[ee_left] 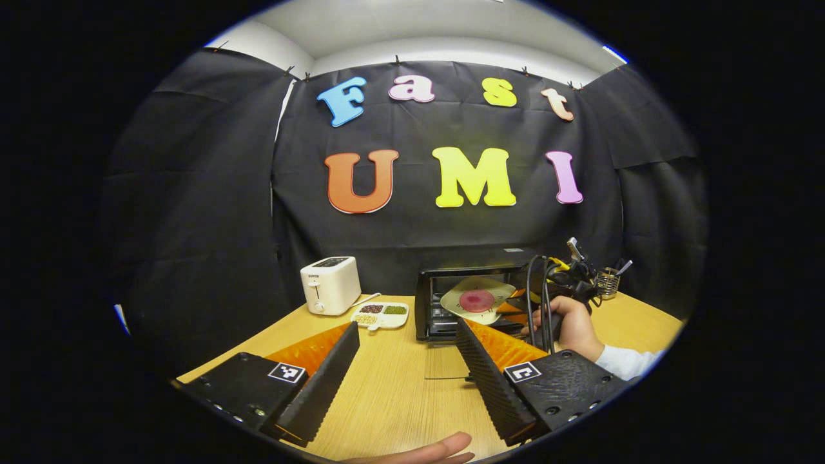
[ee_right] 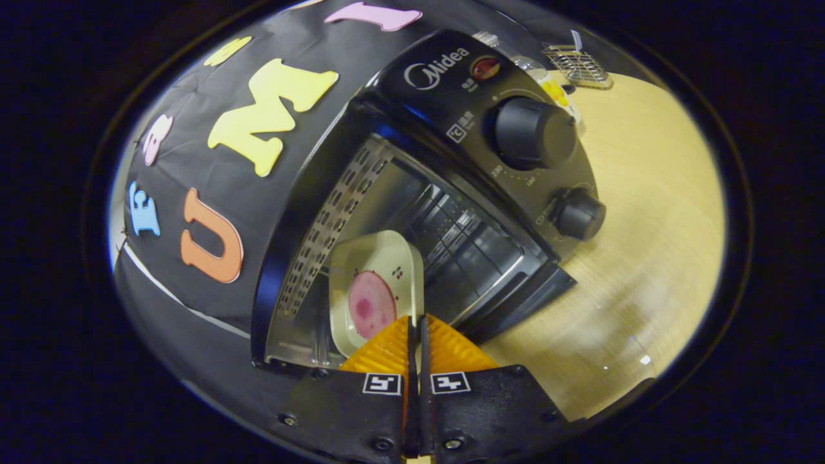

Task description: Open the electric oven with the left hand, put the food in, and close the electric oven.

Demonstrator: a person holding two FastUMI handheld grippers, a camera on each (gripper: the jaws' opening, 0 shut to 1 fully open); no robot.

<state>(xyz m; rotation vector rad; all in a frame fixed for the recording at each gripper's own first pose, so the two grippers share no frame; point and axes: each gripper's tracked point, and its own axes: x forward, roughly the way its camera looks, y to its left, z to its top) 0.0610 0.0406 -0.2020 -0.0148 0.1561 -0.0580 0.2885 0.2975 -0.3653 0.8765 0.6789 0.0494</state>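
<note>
even indoor light; fisheye-bent edges; sharp

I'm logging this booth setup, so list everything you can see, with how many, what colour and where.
electric oven: one, black, door open, back of table
plate: one, cream, tilted at the oven's mouth, held at its rim
food: one pink round slice, on the plate
toaster: one, white, back left of table
divided dish: one, white, with dark, green and yellow bits, beside the toaster
wire basket: one, metal, far right of table
table: one, light wood
left gripper: fingers apart, over the table
right gripper: fingers closed on the plate
hand: holding the right gripper, white sleeve
</note>
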